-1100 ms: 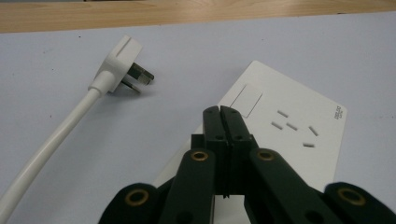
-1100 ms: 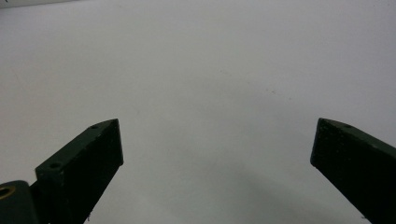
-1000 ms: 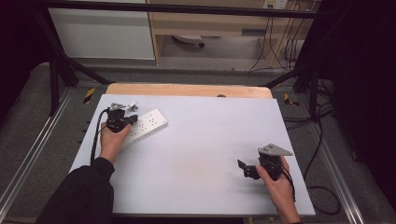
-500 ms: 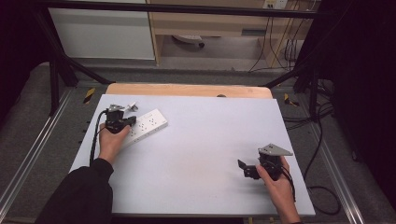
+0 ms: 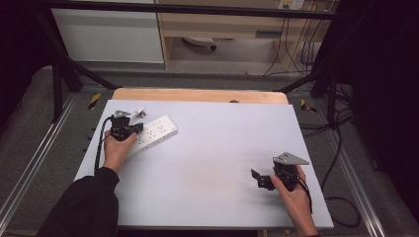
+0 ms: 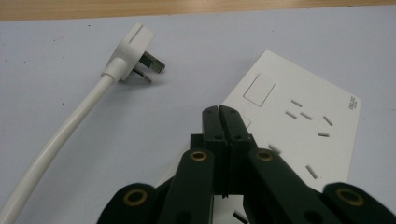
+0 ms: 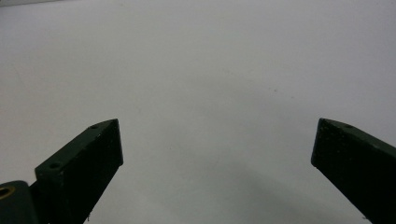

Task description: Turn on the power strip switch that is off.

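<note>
A white power strip (image 5: 157,130) lies flat at the table's far left. It appears close up in the left gripper view as the power strip (image 6: 299,116), with a switch and several socket slots. Its white plug (image 6: 133,52) lies prongs out beside it, on a thick white cable (image 6: 56,140); from above the plug (image 5: 140,112) sits just beyond the strip. My left gripper (image 5: 137,128) is shut, jaws pressed together with nothing between them, and its tips (image 6: 219,109) are over the strip's near end. My right gripper (image 5: 258,178) stands open above bare table at the near right, and between its jaws (image 7: 217,144) there is nothing.
The pale grey table top (image 5: 212,148) has a wooden strip (image 5: 197,95) along its far edge. Metal rails (image 5: 29,163) run along both sides, and cables (image 5: 341,197) trail on the floor to the right. Shelving and a white cabinet stand beyond the table.
</note>
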